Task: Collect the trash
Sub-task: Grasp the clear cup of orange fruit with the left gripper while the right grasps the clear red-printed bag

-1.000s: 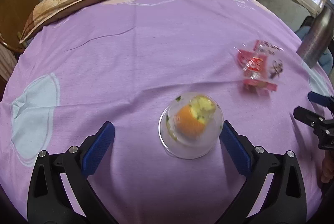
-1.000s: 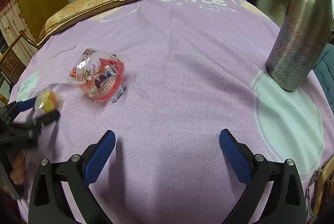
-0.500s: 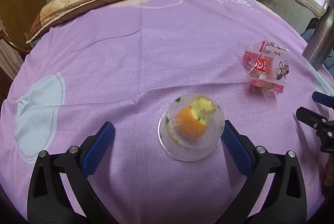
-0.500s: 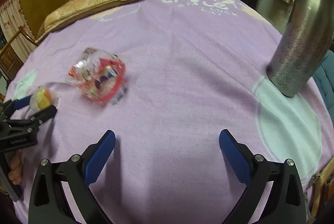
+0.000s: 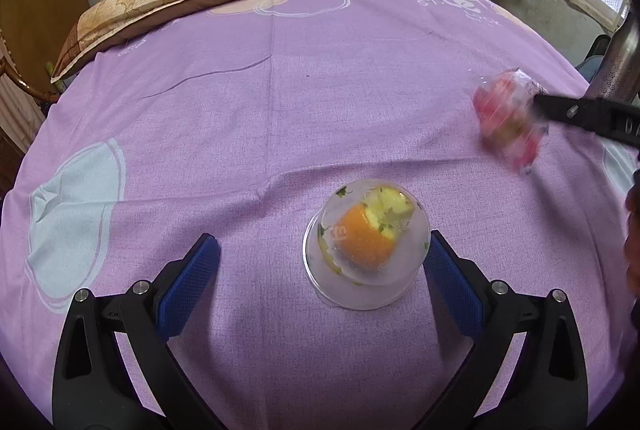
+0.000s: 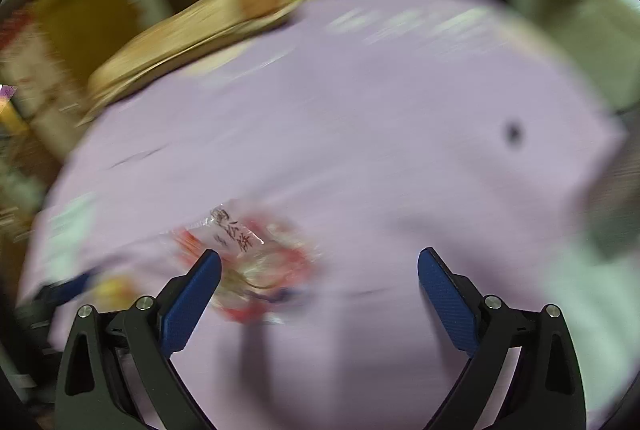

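Now the right tongs (image 6: 319, 272) have swung toward the snack wrapper (image 6: 256, 266), which sat upper left of that view half a second ago and lies lower centre, beside the left pad; the view is motion-blurred. Red characters on the wrapper are unreadable. The left tongs (image 5: 320, 276) remain spread wide, flanking the clear cup (image 5: 366, 250) at lower centre on the purple cloth (image 5: 280, 109). Right tongs: spread wide, empty. A hand (image 5: 632, 230) shows at the right edge.

Cup (image 5: 366, 244) on tablecloth (image 5: 280, 109); wrapper (image 5: 506, 117) right; pillow (image 5: 188, 1) behind.
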`<state>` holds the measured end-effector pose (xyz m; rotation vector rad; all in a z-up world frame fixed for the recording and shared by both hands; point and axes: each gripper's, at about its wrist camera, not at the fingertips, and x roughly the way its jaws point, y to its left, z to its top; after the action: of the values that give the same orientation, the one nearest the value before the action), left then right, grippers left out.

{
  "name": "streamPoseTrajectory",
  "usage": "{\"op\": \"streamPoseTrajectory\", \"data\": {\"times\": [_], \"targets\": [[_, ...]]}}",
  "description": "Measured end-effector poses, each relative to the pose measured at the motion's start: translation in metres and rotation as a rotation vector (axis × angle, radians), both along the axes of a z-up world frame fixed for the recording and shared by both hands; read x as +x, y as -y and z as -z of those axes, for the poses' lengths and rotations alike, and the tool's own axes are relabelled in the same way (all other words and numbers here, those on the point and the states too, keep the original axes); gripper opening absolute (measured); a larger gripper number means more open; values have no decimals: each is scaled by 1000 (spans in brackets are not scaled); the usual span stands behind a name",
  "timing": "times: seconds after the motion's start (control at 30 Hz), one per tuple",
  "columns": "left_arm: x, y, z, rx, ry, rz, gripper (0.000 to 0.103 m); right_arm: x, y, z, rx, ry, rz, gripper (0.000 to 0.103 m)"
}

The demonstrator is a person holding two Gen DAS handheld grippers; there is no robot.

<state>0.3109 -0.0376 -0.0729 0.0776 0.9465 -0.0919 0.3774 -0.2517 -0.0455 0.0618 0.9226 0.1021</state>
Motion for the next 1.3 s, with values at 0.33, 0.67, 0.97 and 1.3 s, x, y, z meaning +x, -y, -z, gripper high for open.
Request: {"op": "streamPoseTrajectory", "data": {"times": [0.33, 0.67, 0.97, 1.3], "targets": [[0, 0, 0, -1, 0, -2, 98, -24, 2, -17, 57, 95, -102, 98], [0, 0, 0, -1, 0, -1, 98, -3, -68, 2, -28, -9, -318, 98], [0, -1, 0, -1, 0, -1, 98, -17, -1, -14, -29, 79, -87, 97], [0, -1, 0, -1, 0, -1, 98, -2, -11, 4, 54, 24, -137, 98]]}}
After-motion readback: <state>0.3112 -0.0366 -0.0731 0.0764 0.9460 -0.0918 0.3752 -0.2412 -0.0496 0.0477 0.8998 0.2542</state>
